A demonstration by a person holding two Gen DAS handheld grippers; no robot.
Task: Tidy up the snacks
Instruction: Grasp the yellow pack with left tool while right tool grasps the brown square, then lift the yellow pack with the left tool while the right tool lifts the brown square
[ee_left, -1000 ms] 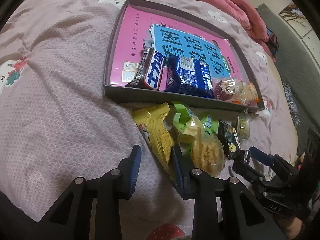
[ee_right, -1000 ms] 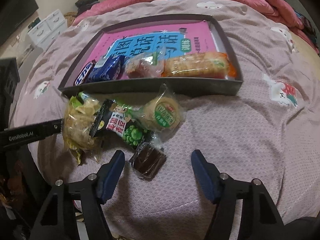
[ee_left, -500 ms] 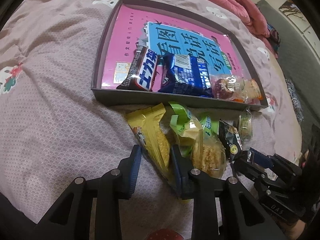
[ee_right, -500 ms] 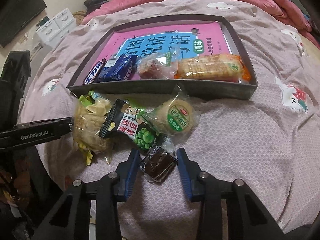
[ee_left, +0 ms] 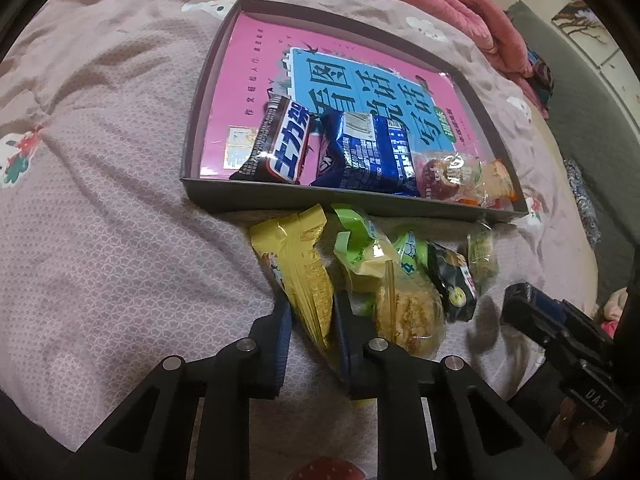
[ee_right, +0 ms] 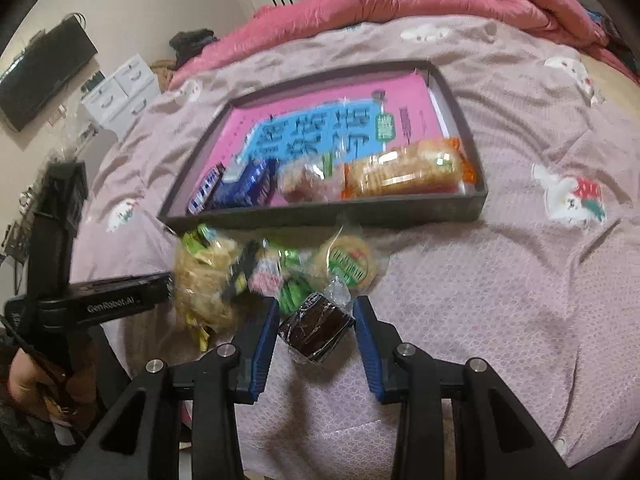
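A grey tray on the bed holds a pink and blue book, a black chocolate bar, a blue packet, a clear-wrapped red cake and a long orange cracker packet. Loose snacks lie just in front of it. My left gripper is closing, and its pads press a yellow snack packet that lies on the bedspread. My right gripper is shut on a brown cake in clear wrap, held slightly above the cover.
Beside the yellow packet lie a green-topped bag of crisp cakes, a black pea packet and a round biscuit. A pink duvet is heaped behind the tray. White drawers stand past the bed's left side.
The left jaws have closed in on the yellow packet. The right jaws went from wide apart to closed on the brown cake, which has risen a little off the bedspread.
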